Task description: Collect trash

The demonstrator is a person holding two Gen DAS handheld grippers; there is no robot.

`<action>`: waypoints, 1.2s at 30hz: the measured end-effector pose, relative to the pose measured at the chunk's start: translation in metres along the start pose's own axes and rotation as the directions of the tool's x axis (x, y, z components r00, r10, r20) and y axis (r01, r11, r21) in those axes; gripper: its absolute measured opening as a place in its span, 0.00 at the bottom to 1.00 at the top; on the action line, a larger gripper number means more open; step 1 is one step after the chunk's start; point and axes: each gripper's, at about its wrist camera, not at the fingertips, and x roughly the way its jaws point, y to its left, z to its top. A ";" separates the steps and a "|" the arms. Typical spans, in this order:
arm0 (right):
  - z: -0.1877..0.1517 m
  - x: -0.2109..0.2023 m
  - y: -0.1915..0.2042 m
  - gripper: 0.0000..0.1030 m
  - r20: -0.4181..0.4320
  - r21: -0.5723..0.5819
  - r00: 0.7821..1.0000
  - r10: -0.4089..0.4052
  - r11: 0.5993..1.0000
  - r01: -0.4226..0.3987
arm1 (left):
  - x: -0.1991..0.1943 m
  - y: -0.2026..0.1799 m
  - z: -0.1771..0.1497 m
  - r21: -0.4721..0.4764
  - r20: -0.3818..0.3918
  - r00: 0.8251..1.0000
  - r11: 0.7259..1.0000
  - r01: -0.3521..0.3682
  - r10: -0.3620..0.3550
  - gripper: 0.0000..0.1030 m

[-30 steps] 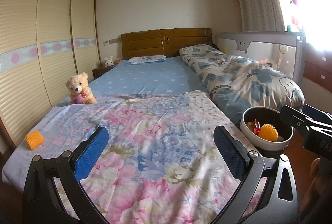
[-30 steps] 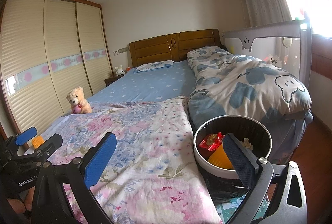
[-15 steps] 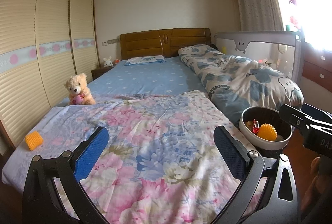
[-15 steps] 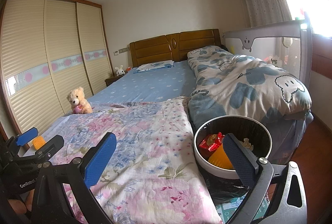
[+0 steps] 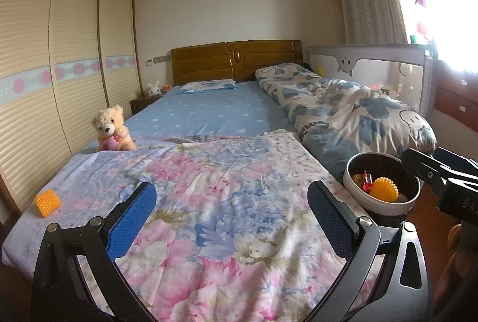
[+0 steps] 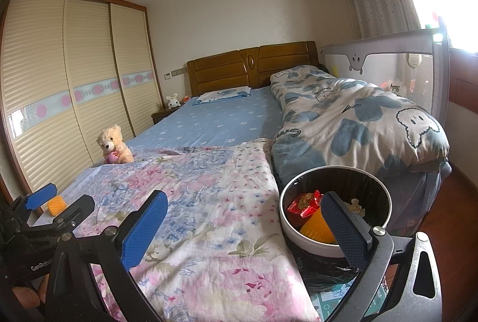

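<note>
At the bed's left foot corner lies an orange foam net [image 5: 47, 202], on the floral sheet [image 5: 209, 202]; it looks light, soft and squashy, so pinching across its short middle should do. It sits well left of the left gripper [image 5: 236, 216], whose jaws are spread wide and empty, and slightly ahead. Further right, the right gripper [image 6: 243, 228] is likewise released, holding nothing, beside the bin [image 6: 298, 235], which already holds wrappers and another orange piece

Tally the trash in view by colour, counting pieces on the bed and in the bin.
Orange foam net: 2, one on the floral blanket, one in the bin
Red wrapper: 1
Crumpled pale paper: 1
Total: 4
</note>
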 end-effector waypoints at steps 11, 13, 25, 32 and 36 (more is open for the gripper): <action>0.001 0.000 0.002 1.00 -0.003 0.001 1.000 0.001 1.000 -0.001 | 0.001 -0.001 -0.002 0.003 -0.006 1.000 1.000 0.006 -0.006 1.00; 0.001 0.000 0.001 1.00 -0.003 0.000 1.000 0.002 1.000 -0.002 | 0.001 -0.001 -0.002 0.002 -0.007 1.000 1.000 0.007 -0.007 1.00; -0.001 -0.001 0.001 1.00 -0.008 0.008 1.000 0.004 1.000 -0.004 | 0.003 -0.003 -0.008 0.009 -0.015 1.000 1.000 0.010 -0.010 1.00; -0.002 0.000 -0.002 1.00 -0.008 0.011 1.000 0.003 1.000 -0.003 | 0.005 -0.002 -0.009 0.012 -0.016 1.000 1.000 0.014 -0.014 1.00; -0.002 0.001 -0.003 1.00 -0.010 0.010 1.000 0.002 1.000 -0.002 | 0.005 -0.002 -0.009 0.012 -0.019 1.000 1.000 0.015 -0.015 1.00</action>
